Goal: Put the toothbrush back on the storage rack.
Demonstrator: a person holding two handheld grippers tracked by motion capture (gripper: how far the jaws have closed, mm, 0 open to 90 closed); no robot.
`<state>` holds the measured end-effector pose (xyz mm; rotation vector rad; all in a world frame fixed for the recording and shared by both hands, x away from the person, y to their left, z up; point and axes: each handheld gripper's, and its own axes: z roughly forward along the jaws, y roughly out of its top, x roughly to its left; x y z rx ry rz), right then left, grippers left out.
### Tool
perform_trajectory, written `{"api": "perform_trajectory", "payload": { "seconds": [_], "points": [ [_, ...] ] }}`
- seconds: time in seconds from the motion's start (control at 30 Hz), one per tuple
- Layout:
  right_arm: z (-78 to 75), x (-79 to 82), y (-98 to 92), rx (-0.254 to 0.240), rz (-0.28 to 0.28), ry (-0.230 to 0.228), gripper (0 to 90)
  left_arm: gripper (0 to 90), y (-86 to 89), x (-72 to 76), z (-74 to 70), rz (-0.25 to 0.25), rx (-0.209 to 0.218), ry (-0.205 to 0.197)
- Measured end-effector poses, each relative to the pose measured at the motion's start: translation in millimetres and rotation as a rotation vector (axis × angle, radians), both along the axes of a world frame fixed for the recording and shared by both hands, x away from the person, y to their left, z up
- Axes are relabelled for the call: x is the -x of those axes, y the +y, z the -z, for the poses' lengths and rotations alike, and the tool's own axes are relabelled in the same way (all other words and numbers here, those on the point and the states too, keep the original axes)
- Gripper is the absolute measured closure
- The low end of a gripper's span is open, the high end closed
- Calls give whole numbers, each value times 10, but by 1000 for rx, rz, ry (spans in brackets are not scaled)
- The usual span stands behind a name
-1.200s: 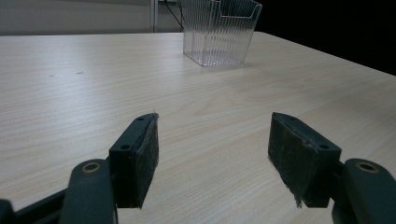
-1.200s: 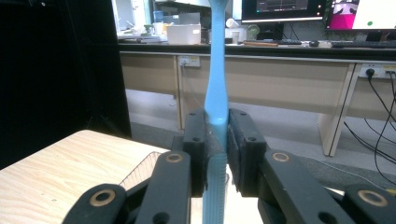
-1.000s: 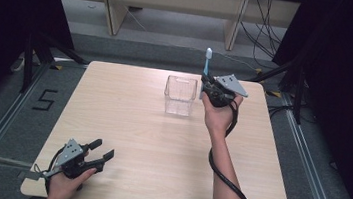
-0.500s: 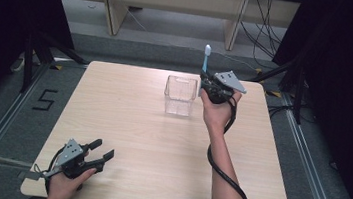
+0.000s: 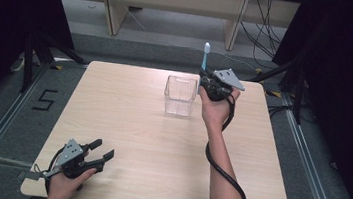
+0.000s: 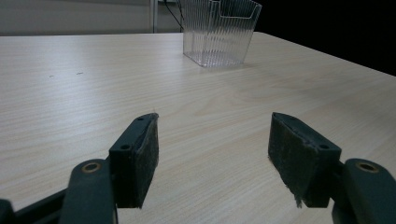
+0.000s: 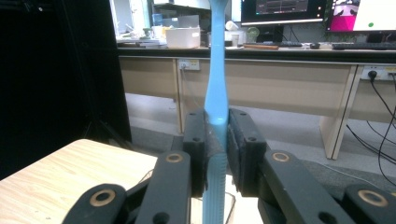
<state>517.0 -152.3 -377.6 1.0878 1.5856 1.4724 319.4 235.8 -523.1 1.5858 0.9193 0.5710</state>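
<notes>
A light-blue toothbrush (image 5: 206, 56) with a white head stands upright in my right gripper (image 5: 207, 76), raised just right of the clear ribbed plastic box (image 5: 180, 96) at the far middle of the table. In the right gripper view the blue handle (image 7: 216, 107) is pinched between the two black pads, so the right gripper (image 7: 217, 149) is shut on it. My left gripper (image 5: 102, 150) rests at the table's near left corner, open, with nothing between its pads (image 6: 140, 158). The clear box (image 6: 218, 31) stands far ahead of it.
The pale wooden table (image 5: 149, 141) has its far right corner edge (image 7: 56, 163) under my right gripper. A black cable (image 5: 222, 170) trails along the right forearm. Dark curtains flank both sides; desks and a floor strip lie beyond the far edge.
</notes>
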Motion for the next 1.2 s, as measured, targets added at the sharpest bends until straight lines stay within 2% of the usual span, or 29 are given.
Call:
{"api": "perform_trajectory", "payload": {
  "seconds": [0.1,0.43,0.47,0.5,0.73,0.83,0.93,1.1,1.17,1.2],
  "points": [
    [-6,-5,13,-2,2,10,786,332,-1,-1,0,1,-1,-1],
    [16,-47,49,0,-5,-1,786,332,-2,1,2,2,3,-5],
    [14,-41,52,0,1,14,786,332,1,-4,2,5,1,-7],
    [21,-54,54,-2,0,-1,786,332,1,-3,2,4,0,-6],
    [52,-75,74,-2,7,3,786,331,-3,3,2,3,4,-4],
    [65,-73,99,-18,8,15,786,331,-3,3,2,4,5,-4],
    [75,-86,110,-8,-2,6,786,331,-2,3,2,4,5,-5],
    [104,-82,141,-10,-9,18,786,331,-4,6,5,2,13,-1],
    [119,-85,149,-8,-9,18,786,330,3,-29,10,26,7,-39],
    [125,-86,149,-5,-10,18,786,330,-5,-11,12,9,18,-18]
  ]
}}
